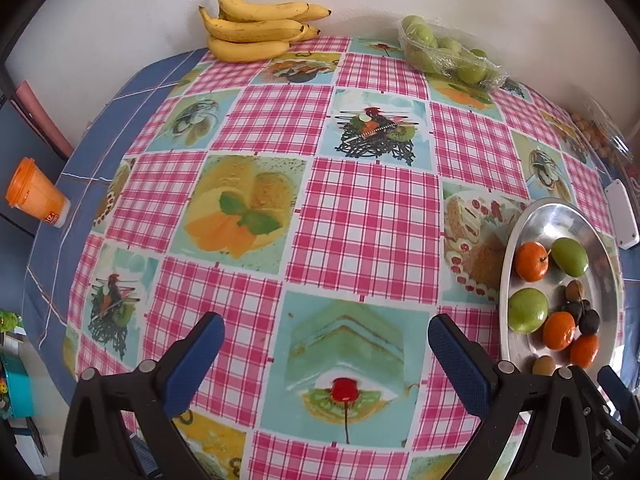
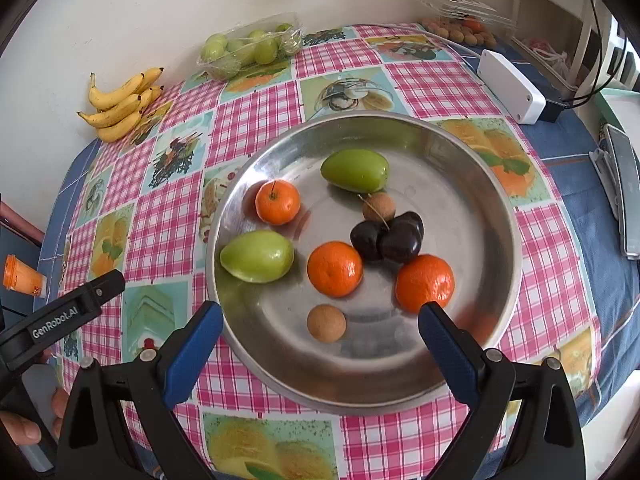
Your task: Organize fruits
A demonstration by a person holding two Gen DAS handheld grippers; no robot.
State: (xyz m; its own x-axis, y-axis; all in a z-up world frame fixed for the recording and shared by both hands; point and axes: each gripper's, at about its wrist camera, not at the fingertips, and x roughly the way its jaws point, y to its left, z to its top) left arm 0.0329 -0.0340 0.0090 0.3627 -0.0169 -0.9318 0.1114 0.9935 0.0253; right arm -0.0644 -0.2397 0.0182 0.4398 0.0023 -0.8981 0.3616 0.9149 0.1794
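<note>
Your right gripper (image 2: pixel 320 320) hovers over the near rim of the steel plate (image 2: pixel 472 152), fingers spread wide and empty; a small brown fruit (image 2: pixel 326 323) lies directly between and just ahead of them, with tangerines and green fruits beyond it. Your left gripper (image 1: pixel 326 338), also open and empty, sits left of the plate, farther off. Its housing reads "GenRobot.AI".

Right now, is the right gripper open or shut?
Open. In the right wrist view the right gripper has its blue fingers spread wide above the metal bowl, with nothing between them; the small brown fruit lies below, ungripped.
</note>
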